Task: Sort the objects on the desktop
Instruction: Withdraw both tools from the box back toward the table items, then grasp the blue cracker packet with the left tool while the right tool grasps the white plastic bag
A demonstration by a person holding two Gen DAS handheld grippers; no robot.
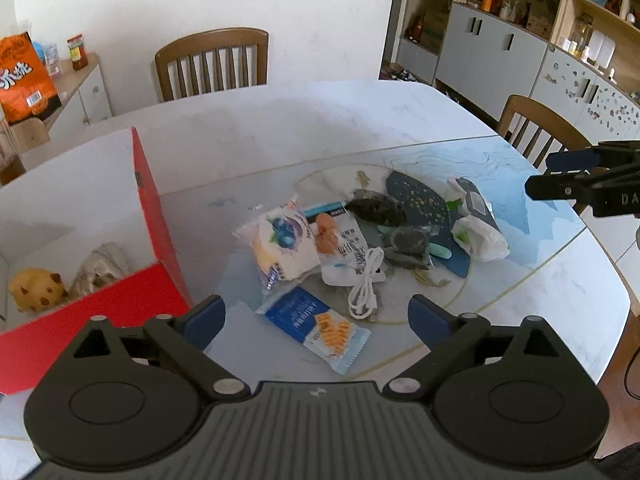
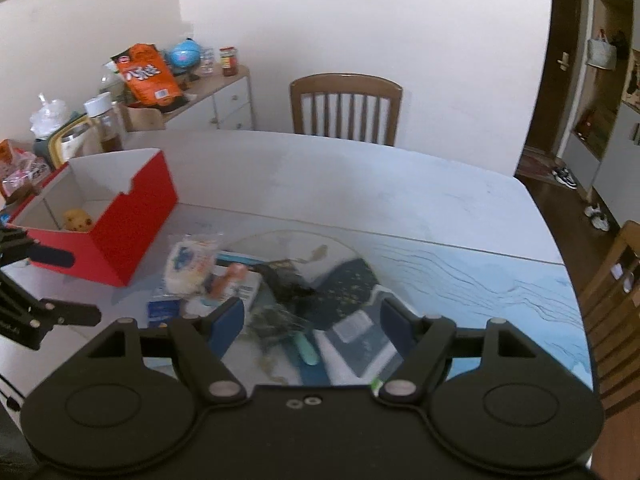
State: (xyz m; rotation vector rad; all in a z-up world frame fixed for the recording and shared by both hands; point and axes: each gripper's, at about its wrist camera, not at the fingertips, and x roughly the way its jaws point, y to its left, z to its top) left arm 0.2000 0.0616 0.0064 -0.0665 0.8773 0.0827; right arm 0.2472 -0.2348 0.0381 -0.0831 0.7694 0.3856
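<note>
A pile of small items lies on the white table point(image 1: 280, 128): a blueberry snack packet point(image 1: 280, 244), a white cable point(image 1: 366, 284), a blue cracker packet point(image 1: 320, 330), two dark packets point(image 1: 376, 208) and a wipes pack point(image 1: 476, 204). To the left stands a red box point(image 1: 148, 200) holding a yellow spotted toy point(image 1: 36, 290) and a crumpled silver packet point(image 1: 100, 268). My left gripper point(image 1: 318, 318) hangs open above the cracker packet, nothing between its fingers. My right gripper point(image 2: 312, 320) is open above a teal item point(image 2: 308, 354) and the wipes pack point(image 2: 360, 344), holding nothing.
Wooden chairs point(image 1: 212, 64) stand at the far side and to the right point(image 1: 536, 128). A side cabinet with an orange bag point(image 2: 150, 76), a globe and jars is at the back left. A jug and bottles point(image 2: 104, 120) crowd the table behind the red box point(image 2: 132, 216).
</note>
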